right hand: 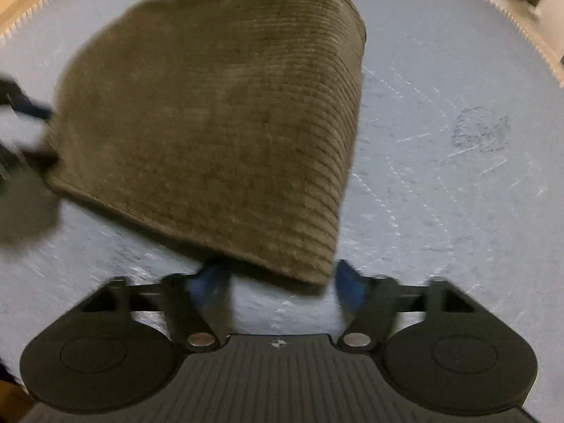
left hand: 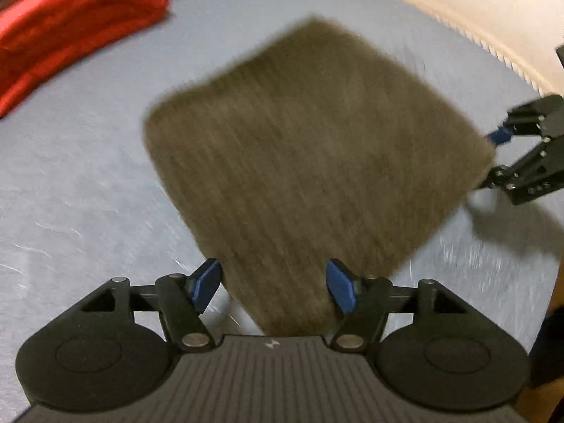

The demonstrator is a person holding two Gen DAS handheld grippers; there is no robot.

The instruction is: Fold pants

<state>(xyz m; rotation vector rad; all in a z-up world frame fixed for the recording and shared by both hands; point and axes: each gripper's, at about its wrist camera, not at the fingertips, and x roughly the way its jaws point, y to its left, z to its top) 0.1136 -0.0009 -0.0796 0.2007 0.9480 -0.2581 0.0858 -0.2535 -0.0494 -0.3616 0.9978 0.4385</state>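
The olive-brown corduroy pants lie folded into a thick square on the blue mat. My left gripper is open, its blue fingertips on either side of the near corner of the pants. The right gripper shows at the right corner of the pants in the left wrist view. In the right wrist view the pants fill the middle, and my right gripper is open with the near corner between its blue fingertips. The left gripper is a blur at the left edge.
A folded red cloth lies at the far left of the mat. The mat's pale fringed edge curves along the back right. Scratched bare blue mat lies to the right of the pants.
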